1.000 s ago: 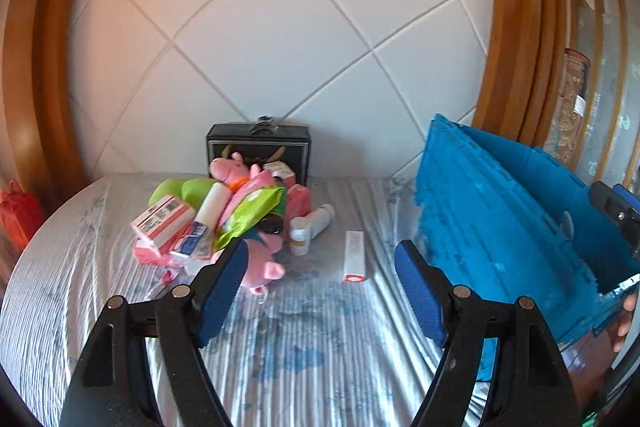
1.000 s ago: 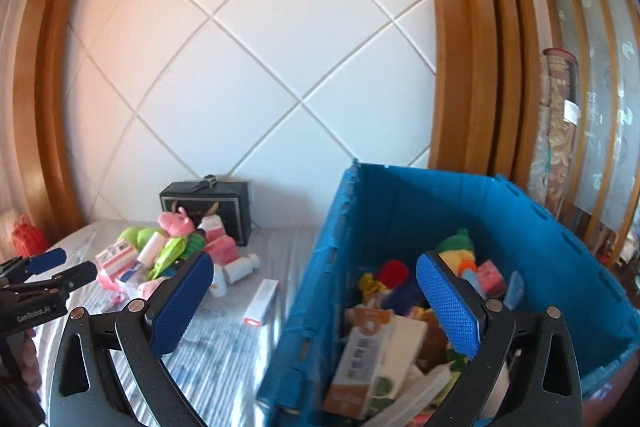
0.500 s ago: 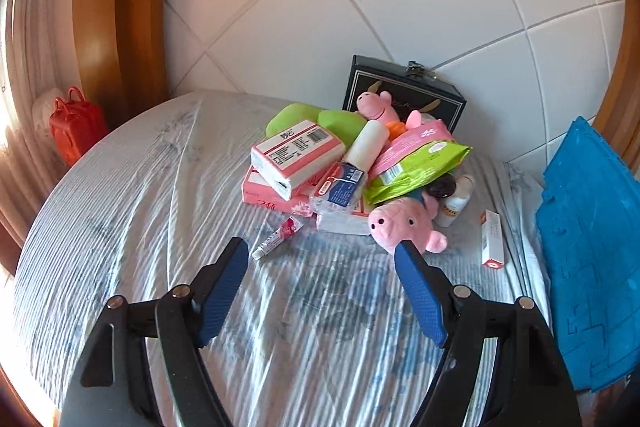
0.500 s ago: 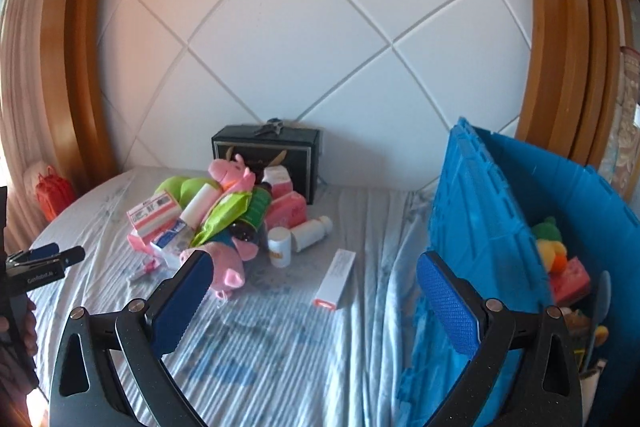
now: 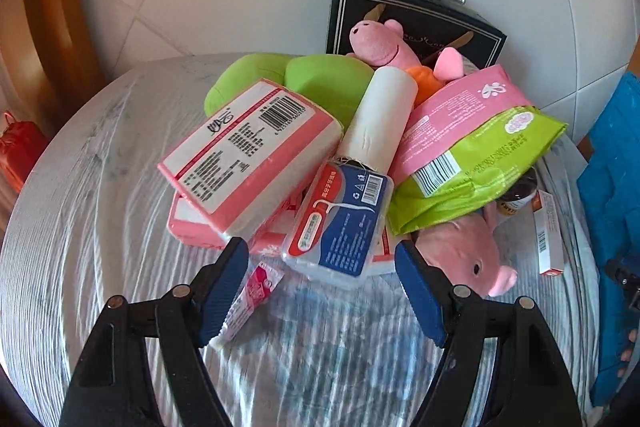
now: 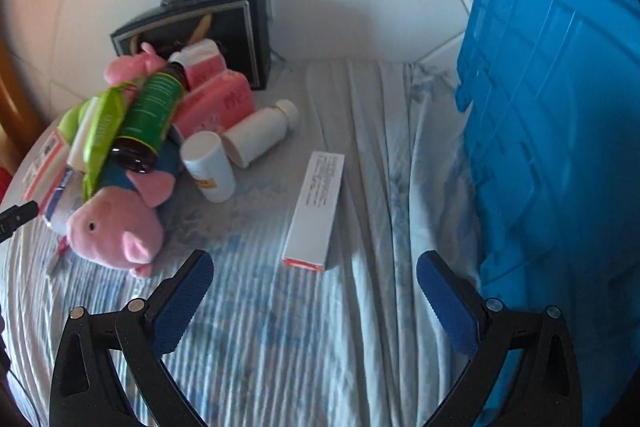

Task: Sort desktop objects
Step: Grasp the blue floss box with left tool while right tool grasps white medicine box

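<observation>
A pile of objects lies on the striped cloth. In the left wrist view my left gripper (image 5: pixel 322 269) is open and empty, its jaws either side of a clear floss-pick box with a red and blue label (image 5: pixel 340 223). A small pink tube (image 5: pixel 250 301) lies by the left finger, a pink pig plush (image 5: pixel 474 253) by the right. In the right wrist view my right gripper (image 6: pixel 314 281) is open and empty, just short of a long white carton with a red end (image 6: pixel 318 207). The blue crate (image 6: pixel 560 131) stands to its right.
The pile also holds a pink-edged tissue pack (image 5: pixel 250 153), a white roll (image 5: pixel 382 117), a green and pink pouch (image 5: pixel 468 147), a green bottle (image 6: pixel 154 113) and two white bottles (image 6: pixel 210 165). A black case (image 6: pixel 208 27) leans on the tiled wall behind.
Both grippers have moved down and closer to the table. The left now frames the floss-pick box; the right has turned from the crate to the white carton. Both stay open.
</observation>
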The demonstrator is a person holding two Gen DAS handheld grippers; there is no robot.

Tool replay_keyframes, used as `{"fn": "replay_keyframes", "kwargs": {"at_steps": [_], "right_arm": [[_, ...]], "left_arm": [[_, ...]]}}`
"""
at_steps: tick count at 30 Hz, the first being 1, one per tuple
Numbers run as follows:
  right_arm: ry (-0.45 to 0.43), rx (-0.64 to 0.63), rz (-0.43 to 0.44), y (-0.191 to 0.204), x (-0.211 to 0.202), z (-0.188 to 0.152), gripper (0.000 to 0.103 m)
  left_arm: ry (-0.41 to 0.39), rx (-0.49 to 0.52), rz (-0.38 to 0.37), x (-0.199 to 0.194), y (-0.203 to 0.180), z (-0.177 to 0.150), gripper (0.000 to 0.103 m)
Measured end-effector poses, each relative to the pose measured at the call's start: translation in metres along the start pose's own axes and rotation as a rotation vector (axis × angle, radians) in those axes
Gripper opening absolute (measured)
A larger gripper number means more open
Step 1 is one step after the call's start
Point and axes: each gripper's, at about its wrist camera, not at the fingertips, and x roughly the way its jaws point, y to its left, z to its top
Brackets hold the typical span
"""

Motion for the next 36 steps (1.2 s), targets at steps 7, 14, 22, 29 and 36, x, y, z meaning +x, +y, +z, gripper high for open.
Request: {"fn": "replay_keyframes", "kwargs": {"at_steps": [7,14,22,29,36], "right_arm": [[0.145,0.115,0.018,-0.015,0.08,0.01,0.103],[0.2,0.135,0.012,-0.016,0.118,0.03,0.068],[0.227,0.073,-0.01,0.002,0.137,0.029,0.042],[0.193,0.03,0.008,0.018,0.096,0.008,0.041],[0.109,-0.019,0.062,0.041,0.015,-0.018,0.041]], "left_arm": [[0.076,0.018,-0.042,0.049,-0.002,0.011,0.075],[0.079,0.067,-0.02,0.064,-0.013,0.009,0.064],[0.061,0.053,-0.002,0.046,-0.017,-0.007,0.064],[0.031,0.031,0.004,0.002,-0.021,-0.038,0.064],[-0.05,0.055,0.003,-0.066,-0.034,-0.057,0.064]]}}
